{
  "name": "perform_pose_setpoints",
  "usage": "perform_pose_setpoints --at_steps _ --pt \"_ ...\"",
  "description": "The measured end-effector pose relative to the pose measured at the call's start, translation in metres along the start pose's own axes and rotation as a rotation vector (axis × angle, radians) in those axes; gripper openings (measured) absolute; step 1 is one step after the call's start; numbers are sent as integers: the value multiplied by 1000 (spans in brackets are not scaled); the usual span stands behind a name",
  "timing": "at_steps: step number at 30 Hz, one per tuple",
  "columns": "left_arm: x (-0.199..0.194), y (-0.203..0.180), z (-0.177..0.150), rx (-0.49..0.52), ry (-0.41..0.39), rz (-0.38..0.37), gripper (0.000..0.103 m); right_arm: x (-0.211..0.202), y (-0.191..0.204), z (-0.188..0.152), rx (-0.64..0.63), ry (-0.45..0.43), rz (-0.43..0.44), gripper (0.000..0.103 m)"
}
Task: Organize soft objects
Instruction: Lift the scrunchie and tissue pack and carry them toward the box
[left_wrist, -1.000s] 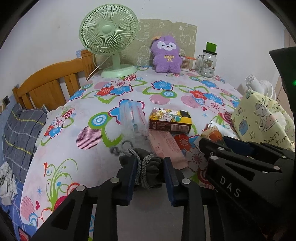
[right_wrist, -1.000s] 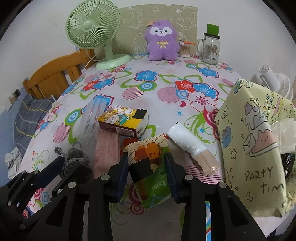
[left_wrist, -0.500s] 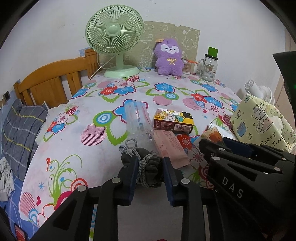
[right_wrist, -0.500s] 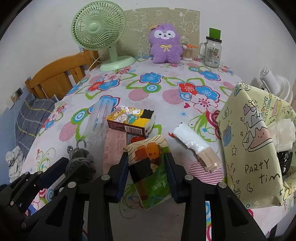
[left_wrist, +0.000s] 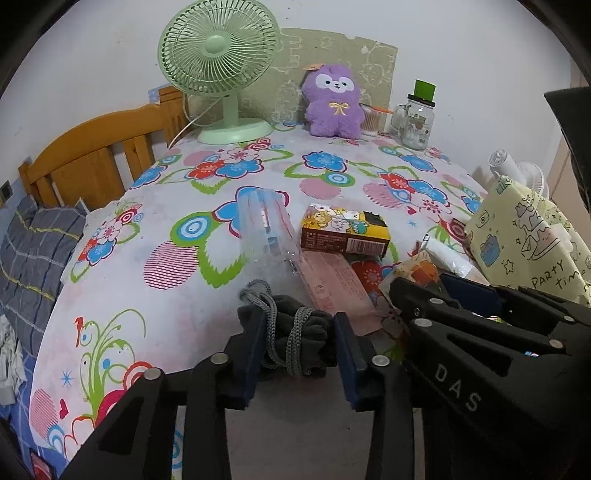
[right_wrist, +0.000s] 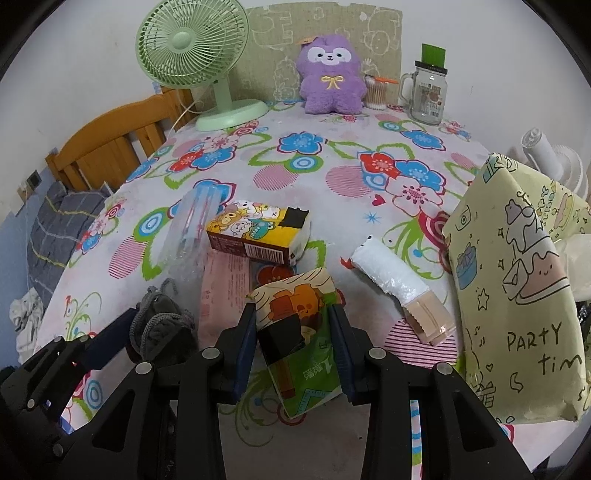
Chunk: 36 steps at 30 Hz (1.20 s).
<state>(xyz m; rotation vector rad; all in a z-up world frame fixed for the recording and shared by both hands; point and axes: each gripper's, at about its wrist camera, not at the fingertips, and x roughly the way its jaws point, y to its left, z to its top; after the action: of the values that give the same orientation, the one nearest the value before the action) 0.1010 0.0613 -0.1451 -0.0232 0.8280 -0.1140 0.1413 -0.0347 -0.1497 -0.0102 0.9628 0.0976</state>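
Note:
My left gripper (left_wrist: 299, 328) is shut on a dark grey knitted bundle with cords (left_wrist: 295, 328), held near the table's front edge; it also shows in the right wrist view (right_wrist: 162, 328). My right gripper (right_wrist: 293, 325) is shut on a tissue pack with an orange and green print (right_wrist: 299, 343), held just above the table; the pack's corner shows in the left wrist view (left_wrist: 417, 269). A yellow cartoon tissue box (right_wrist: 258, 232), a pink flat pack (right_wrist: 225, 280), a clear plastic bag (right_wrist: 192, 225) and a white wrapped roll (right_wrist: 399, 284) lie in front. A purple plush toy (right_wrist: 330, 74) sits at the back.
A yellow "Party time" paper bag (right_wrist: 517, 295) stands at the right. A green fan (right_wrist: 192, 48), a glass jar mug (right_wrist: 428, 92) and a cotton swab pot (right_wrist: 375, 92) stand at the back of the flowered tablecloth (right_wrist: 332, 155). A wooden headboard (left_wrist: 96, 158) is at the left.
Both grippers have drawn back and upward from the table with their loads; the grey bundle and the tissue pack stay gripped. Table items have not moved.

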Motion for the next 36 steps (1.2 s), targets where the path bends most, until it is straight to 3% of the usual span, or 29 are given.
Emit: perform_pose_setpoints --at_steps 5,36 --pt "-8 -3 2 6 -15 9 24 -9 -1 1 2 -20 9 41" --pt "-100 -69 40 62 -188 -20 23 -127 -46 24 -2 -229 -7 41"
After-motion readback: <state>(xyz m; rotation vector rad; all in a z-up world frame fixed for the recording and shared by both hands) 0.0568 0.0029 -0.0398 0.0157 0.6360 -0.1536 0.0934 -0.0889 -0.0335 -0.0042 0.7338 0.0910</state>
